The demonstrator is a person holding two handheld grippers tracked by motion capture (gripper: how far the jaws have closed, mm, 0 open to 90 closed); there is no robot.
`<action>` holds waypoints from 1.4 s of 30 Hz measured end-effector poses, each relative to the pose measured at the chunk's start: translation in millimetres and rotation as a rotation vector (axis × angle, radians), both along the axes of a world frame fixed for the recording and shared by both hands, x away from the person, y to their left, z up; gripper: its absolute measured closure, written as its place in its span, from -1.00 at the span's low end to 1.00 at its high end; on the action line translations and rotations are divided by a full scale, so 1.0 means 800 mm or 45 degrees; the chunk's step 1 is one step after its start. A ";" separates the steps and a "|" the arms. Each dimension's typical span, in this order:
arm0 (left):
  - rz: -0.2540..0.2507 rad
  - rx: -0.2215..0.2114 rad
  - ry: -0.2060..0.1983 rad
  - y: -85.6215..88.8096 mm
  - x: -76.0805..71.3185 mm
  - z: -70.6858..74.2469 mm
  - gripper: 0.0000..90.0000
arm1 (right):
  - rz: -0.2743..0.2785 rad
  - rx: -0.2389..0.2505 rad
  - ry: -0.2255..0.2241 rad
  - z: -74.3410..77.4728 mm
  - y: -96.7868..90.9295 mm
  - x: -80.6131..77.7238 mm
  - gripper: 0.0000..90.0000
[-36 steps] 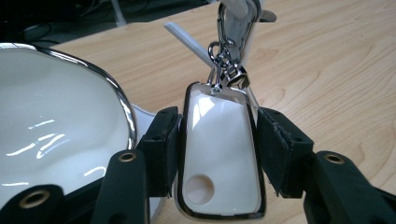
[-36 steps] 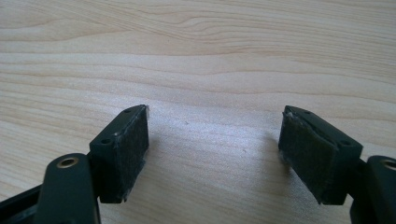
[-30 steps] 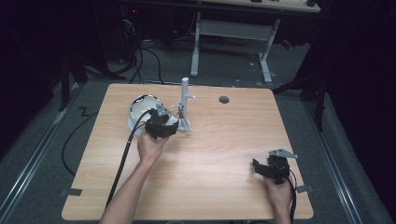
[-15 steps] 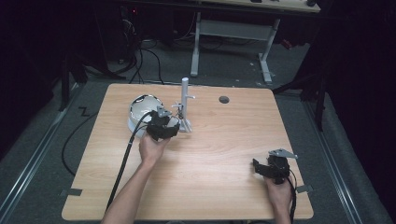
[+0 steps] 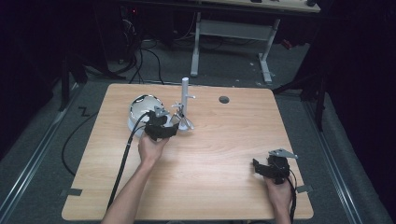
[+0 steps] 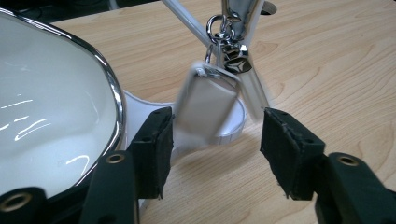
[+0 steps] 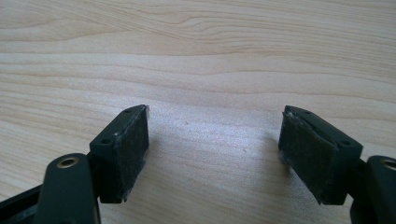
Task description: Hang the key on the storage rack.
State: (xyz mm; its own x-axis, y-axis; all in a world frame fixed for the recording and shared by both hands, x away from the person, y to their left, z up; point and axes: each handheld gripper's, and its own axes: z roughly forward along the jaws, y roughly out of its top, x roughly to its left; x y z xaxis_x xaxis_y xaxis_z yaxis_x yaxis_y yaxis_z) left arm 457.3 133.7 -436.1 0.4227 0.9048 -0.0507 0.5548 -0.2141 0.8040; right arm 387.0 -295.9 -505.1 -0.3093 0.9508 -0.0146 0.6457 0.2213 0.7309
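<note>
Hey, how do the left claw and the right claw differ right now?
The left claw is up by the white bowl and the white stand; the right claw sits over bare table near the front edge. The left's jaws have just been opening and flank a hanging keychain tag without pressing it; nothing lies between the right's. Both are open.

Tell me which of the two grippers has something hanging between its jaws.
The left gripper: a keychain tag hanging from the white stand dangles between its jaws, which have just been opening. The right gripper frames only bare table.
</note>
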 end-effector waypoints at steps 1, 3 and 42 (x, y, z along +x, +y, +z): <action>0.000 0.000 0.000 0.001 0.000 0.001 -0.06 | -0.001 -0.001 0.000 0.000 0.000 0.000 -0.46; 0.004 0.000 -0.006 0.004 -0.001 0.003 -0.08 | -0.001 -0.001 0.000 0.000 0.000 0.000 -0.46; 0.045 -0.075 -0.087 0.051 -0.032 0.034 -0.14 | -0.001 -0.002 -0.001 0.000 0.000 0.000 -0.46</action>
State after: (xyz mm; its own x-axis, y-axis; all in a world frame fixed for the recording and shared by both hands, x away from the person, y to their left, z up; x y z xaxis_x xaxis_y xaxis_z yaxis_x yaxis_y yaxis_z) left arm 431.7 174.5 -408.9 0.3945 0.9157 -0.0768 0.5048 -0.1461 0.8508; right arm 387.0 -295.7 -505.2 -0.3085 0.9511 -0.0161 0.6452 0.2217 0.7312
